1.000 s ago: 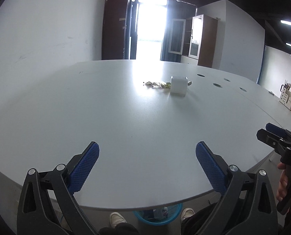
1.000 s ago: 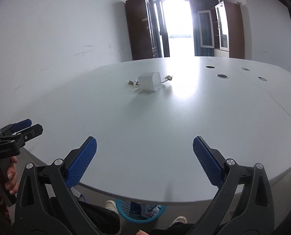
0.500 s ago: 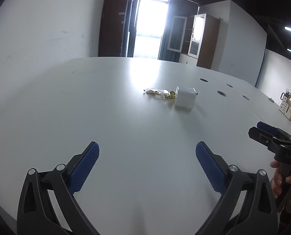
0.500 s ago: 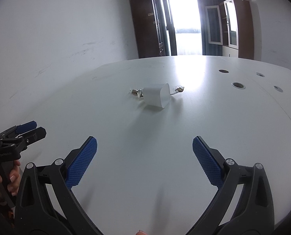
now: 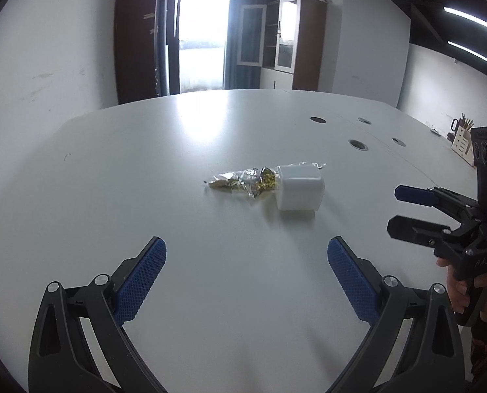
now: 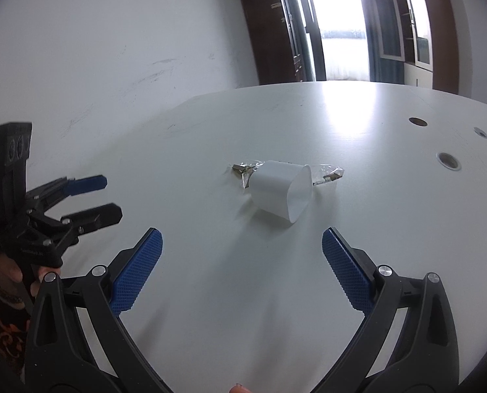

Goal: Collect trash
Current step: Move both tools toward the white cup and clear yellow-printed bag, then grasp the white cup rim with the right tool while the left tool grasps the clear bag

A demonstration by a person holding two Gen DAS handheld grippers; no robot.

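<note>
Both your grippers, left (image 5: pixel 246 275) and right (image 6: pixel 242 265), hover spread wide. The tipped cup (image 6: pixel 281 193) looks light and crushable; pinch its rim gently. The wrappers (image 5: pixel 243 181) look crinkly.

The table (image 5: pixel 145 170) ahead of both tongs is seen as smooth and faintly glossy — window light is mirrored on it. The cup (image 6: pixel 281 193) lying ahead of the right gripper (image 6: pixel 242 271) appears matt white plastic. Beside it, the wrappers (image 5: pixel 243 181) look crinkled, shiny foil. The left gripper (image 5: pixel 246 281) is fitted with blue knurled pads (image 5: pixel 142 281) on black matt plastic — with bright metal screws.
</note>
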